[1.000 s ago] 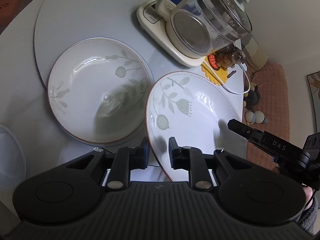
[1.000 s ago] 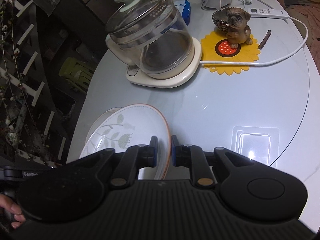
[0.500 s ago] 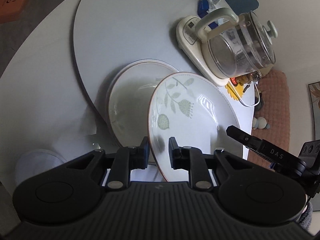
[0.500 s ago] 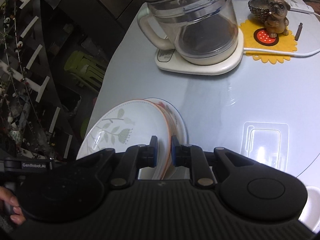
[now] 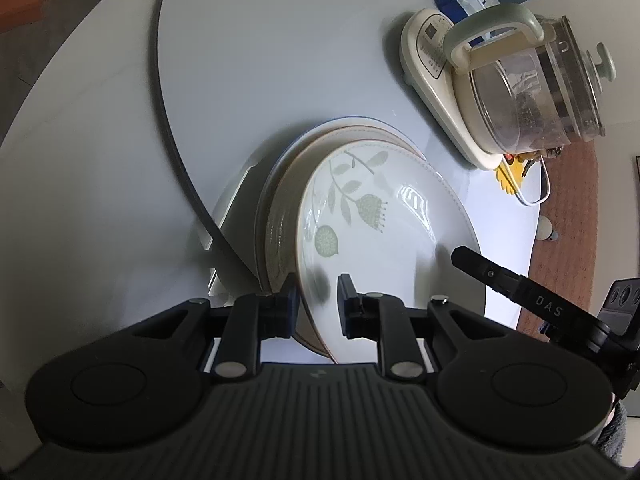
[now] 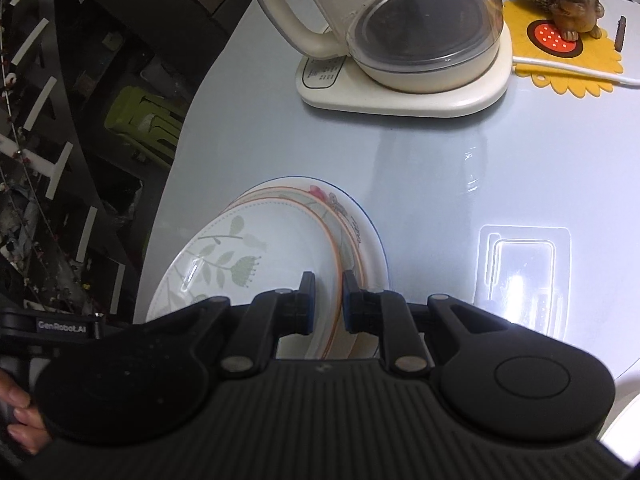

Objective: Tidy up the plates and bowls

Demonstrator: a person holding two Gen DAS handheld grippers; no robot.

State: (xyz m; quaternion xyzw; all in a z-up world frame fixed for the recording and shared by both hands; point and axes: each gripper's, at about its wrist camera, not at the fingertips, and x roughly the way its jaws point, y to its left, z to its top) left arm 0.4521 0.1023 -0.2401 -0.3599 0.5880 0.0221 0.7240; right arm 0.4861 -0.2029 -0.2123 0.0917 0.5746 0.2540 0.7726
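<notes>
A white plate with a green leaf pattern is held at opposite rims by both grippers. My left gripper straddles its near rim with a small gap at the right pad. My right gripper is shut on the other rim of the same plate. The plate hangs tilted just over a stack of plates on the table. In the right wrist view the stack's top plate has an orange line and a red flower. The right gripper's finger shows in the left wrist view.
A glass kettle on a cream base stands behind the stack. A dog figurine sits on a yellow sunflower mat with a white cord. A clear plastic tray lies to the right. The table edge drops off at left.
Both grippers carried the leaf plate over the stack and lowered it. The second leaf plate, open to view one second ago, is now covered. The left jaws have widened slightly.
</notes>
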